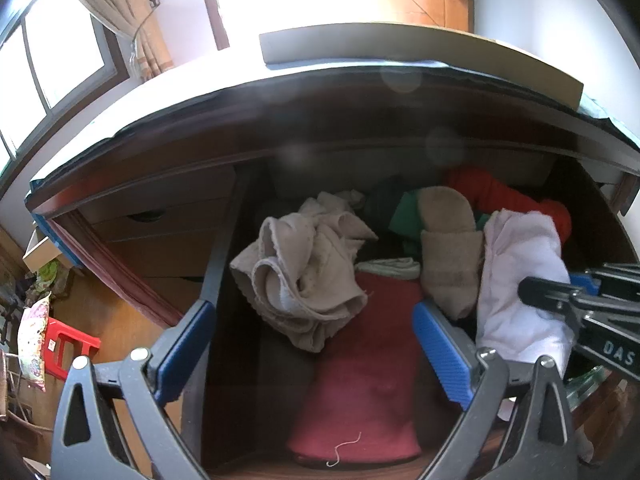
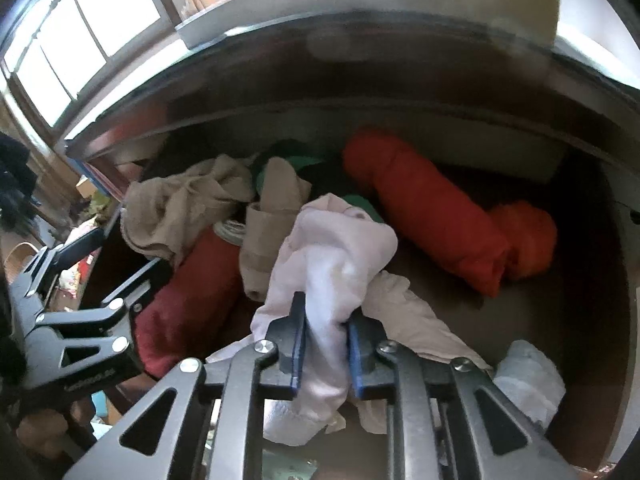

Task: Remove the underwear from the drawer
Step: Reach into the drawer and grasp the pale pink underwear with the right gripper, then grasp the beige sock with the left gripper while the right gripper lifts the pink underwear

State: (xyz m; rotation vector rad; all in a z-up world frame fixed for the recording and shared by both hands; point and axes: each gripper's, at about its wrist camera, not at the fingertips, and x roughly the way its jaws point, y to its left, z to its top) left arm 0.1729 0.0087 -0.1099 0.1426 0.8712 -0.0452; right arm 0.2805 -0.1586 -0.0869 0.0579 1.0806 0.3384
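blue pads of the right tool [image 2: 325,346] sit at the bottom centre of the right wrist view, closed down on a pale pink piece of underwear [image 2: 328,264] with only the cloth's thickness between them. the garment bunches upward from the grip and also hangs below the pads, so it appears lifted off the pile, though its upper folds are still close over the other clothes in the drawer [image 2: 592,320]. judged from this, the grasp is made and the pull-out is under way but not finished: the underwear is still above the drawer's inside, and it has yet to be carried clear of the front edge.

the left tool [image 1: 316,354] shows at the bottom of the left wrist view with its blue pads wide apart and nothing between them; it hovers over a dark red folded cloth [image 1: 360,360] and holds nothing.

the left wrist view gives what the right one lacks: a clear look at the crumpled beige garment [image 1: 304,276] in the centre of the frame, a tan folded piece [image 1: 448,256] beside it, and the pink underwear [image 1: 520,280] seen from the side at right, with the right tool's dark finger across it. the right wrist view alone shows the grip itself, the orange rolled cloth [image 2: 424,208] at upper right, and a whitish bundle [image 2: 528,380] at lower right of the drawer.
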